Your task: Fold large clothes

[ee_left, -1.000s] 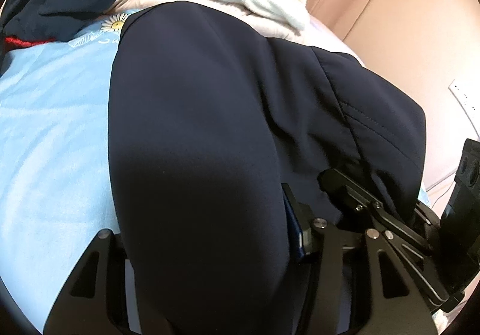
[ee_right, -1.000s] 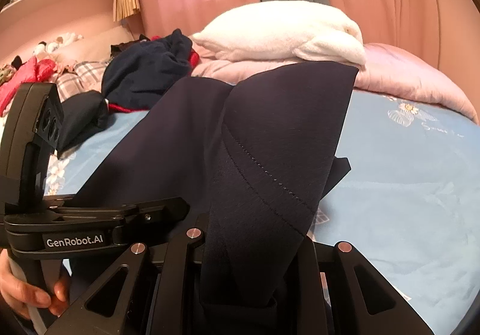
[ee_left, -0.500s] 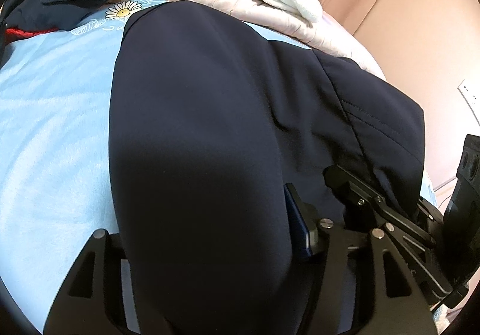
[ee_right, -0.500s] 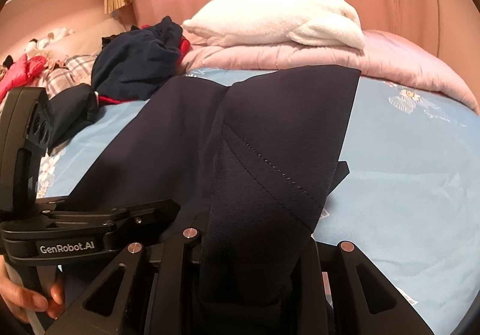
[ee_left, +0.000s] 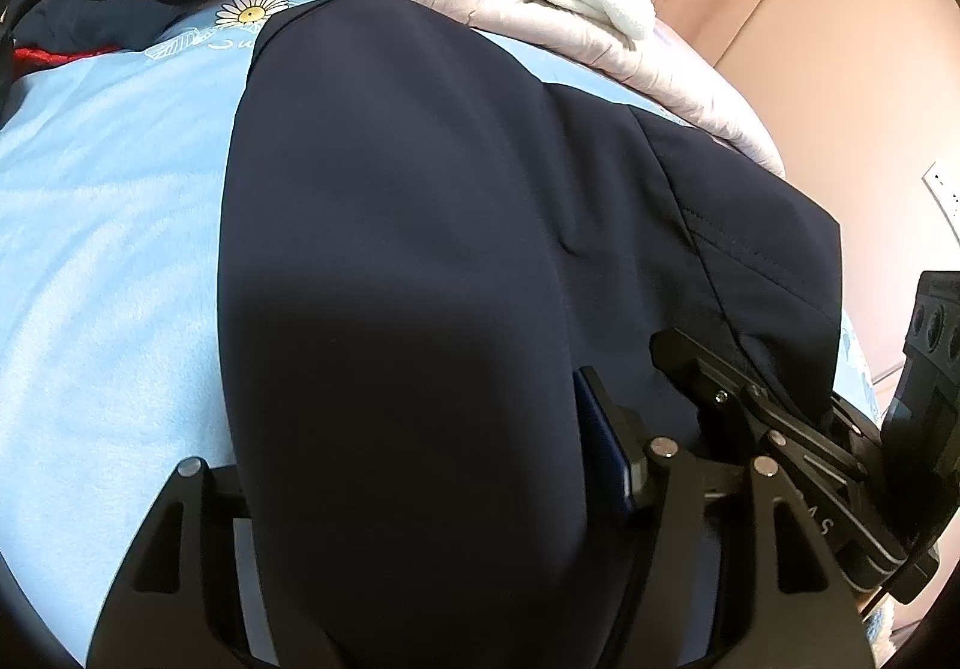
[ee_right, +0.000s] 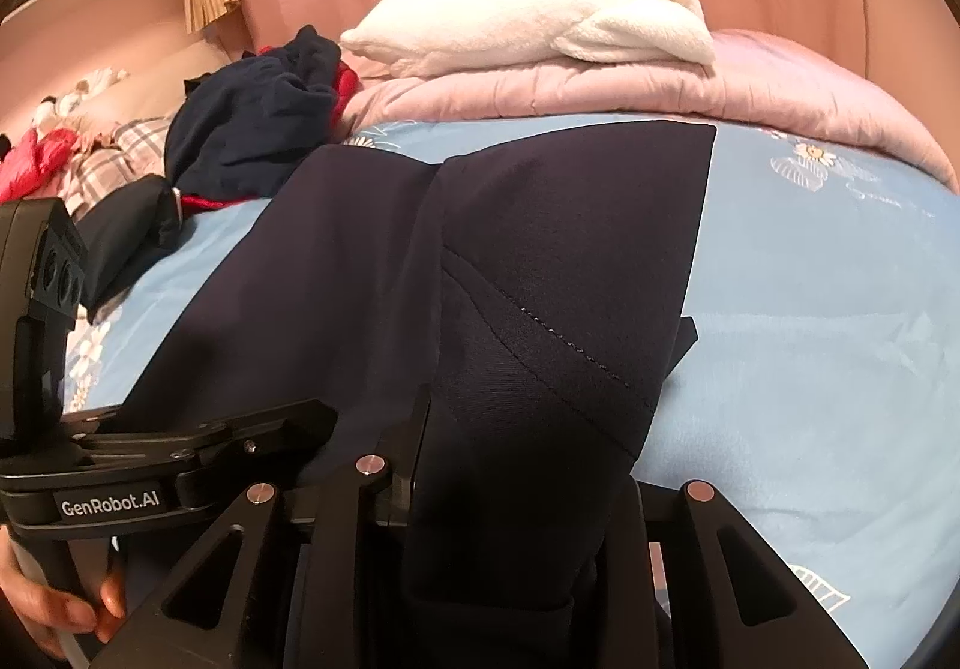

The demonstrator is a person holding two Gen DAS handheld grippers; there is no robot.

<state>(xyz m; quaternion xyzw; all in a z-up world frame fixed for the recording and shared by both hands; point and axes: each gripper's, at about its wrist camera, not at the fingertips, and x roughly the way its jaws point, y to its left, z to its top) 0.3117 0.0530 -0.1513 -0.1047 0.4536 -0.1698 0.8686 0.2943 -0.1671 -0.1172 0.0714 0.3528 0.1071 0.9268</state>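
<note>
A large navy garment (ee_left: 390, 189) lies folded on the light blue bed sheet (ee_left: 108, 249), with a stitched seam on its right flap (ee_right: 540, 333). Its near edge bulges over and between the fingers of my left gripper (ee_left: 420, 387). Those jaws are opening and stand wide, and the left finger is hidden under cloth. My right gripper (ee_right: 522, 465) has the garment's near right fold bunched between its fingers. Its jaws are opening slightly and the cloth still fills the gap. Each gripper appears at the edge of the other's view, side by side.
A white folded blanket (ee_right: 540, 15) rests on a pink quilt (ee_right: 690, 81) at the far end of the bed. A heap of dark and red clothes (ee_right: 252, 129) lies at the far left. A person's hand (ee_right: 54, 609) holds the left gripper's handle. Bare sheet (ee_right: 810, 309) lies to the right.
Both views have tipped slightly downward. The garment's far edge has settled flatter onto the sheet. The fingers of both grippers stand a little wider apart.
</note>
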